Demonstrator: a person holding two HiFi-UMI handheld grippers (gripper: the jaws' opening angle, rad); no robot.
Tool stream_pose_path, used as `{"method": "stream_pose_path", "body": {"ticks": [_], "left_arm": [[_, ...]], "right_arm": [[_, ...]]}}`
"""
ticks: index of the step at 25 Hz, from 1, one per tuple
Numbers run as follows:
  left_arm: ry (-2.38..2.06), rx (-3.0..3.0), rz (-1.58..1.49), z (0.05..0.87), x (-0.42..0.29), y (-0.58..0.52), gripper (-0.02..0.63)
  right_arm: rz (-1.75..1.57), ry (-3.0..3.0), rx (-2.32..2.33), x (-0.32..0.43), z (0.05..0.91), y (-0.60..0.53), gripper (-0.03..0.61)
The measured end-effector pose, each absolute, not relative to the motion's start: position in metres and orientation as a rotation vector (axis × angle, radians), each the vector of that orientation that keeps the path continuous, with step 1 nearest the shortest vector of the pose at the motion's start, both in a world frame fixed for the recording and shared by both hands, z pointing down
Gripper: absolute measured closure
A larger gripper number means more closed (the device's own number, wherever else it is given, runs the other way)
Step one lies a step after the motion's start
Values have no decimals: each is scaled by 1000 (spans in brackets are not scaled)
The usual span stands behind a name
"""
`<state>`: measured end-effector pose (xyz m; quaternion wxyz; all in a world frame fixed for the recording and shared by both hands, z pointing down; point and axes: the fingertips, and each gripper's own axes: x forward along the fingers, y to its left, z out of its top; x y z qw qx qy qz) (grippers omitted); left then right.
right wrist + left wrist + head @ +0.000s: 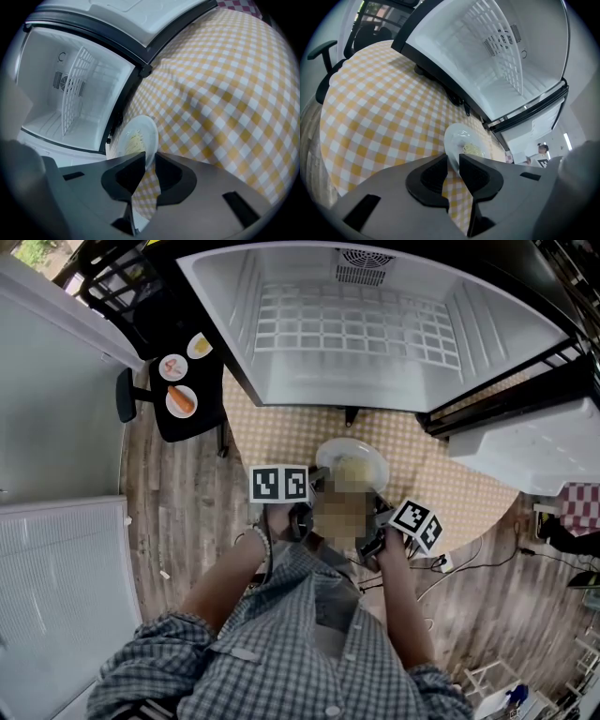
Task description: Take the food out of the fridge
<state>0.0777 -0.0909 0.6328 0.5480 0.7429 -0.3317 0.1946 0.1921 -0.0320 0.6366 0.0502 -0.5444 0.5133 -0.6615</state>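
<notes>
A white plate of noodles (352,465) rests on the round yellow-checked table (281,432), in front of the open fridge (356,324), whose inside is bare apart from a wire shelf. My left gripper (319,476) is at the plate's left rim. In the left gripper view the plate (464,140) has its rim between the jaws of that gripper (453,161), with slack around it. My right gripper (379,504) is at the right rim. In the right gripper view the gripper (150,161) is shut on the edge of the plate (136,138).
A small black side table (187,418) at the left carries three small dishes of food (182,400). The fridge door (530,451) stands open at the right. A white cabinet (56,577) is at the left, and cables lie on the wood floor (487,568).
</notes>
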Motion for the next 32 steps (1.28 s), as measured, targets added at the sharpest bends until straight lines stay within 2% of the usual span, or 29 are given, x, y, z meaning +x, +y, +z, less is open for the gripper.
{"method": "stream_pose_path", "body": {"ticks": [4, 13, 15, 18, 32], "left_arm": [[-776, 1777, 483, 631, 76, -89, 499], [-793, 1819, 457, 612, 56, -91, 500], [-808, 1851, 442, 602, 51, -96, 526], [-795, 1914, 398, 581, 50, -103, 605], [-961, 2298, 397, 486, 51, -127, 609]], "right_arm": [[-2017, 1577, -1674, 194, 636, -29, 541], [-1929, 1575, -1755, 219, 620, -21, 520], [-1873, 1603, -1762, 223, 609, -23, 521], [-1770, 1654, -1718, 225, 587, -31, 544], [-1102, 2171, -1952, 223, 467, -75, 569]]}}
